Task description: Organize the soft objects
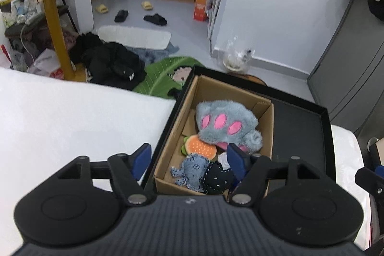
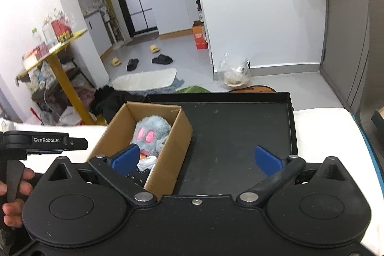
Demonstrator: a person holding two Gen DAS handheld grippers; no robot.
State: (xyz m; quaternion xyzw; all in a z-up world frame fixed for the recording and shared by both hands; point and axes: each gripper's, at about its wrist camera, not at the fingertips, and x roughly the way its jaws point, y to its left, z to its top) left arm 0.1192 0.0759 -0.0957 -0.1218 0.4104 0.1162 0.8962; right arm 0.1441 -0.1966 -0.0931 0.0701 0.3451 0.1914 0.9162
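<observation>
A brown cardboard box point(image 1: 265, 126) sits in a black tray point(image 1: 300, 126) on a white bed. In it lie a grey plush paw with pink pads point(image 1: 225, 124), an orange plush point(image 1: 200, 148), a blue denim toy point(image 1: 192, 169) and a dark stitched toy point(image 1: 218, 175). My left gripper point(image 1: 189, 160) is open and empty, hovering above the box's near end. My right gripper point(image 2: 195, 158) is open and empty above the tray point(image 2: 240, 131), its left finger over the box point(image 2: 168, 160). The paw point(image 2: 151, 133) shows there too.
The white bed point(image 1: 72, 116) lies left of the tray. Beyond it the floor holds black clothes point(image 1: 108, 64), a green leaf mat point(image 1: 163, 73), a white mat point(image 1: 134, 36), slippers and a yellow table point(image 1: 55, 16). The left gripper's body point(image 2: 43, 142) is at the left in the right wrist view.
</observation>
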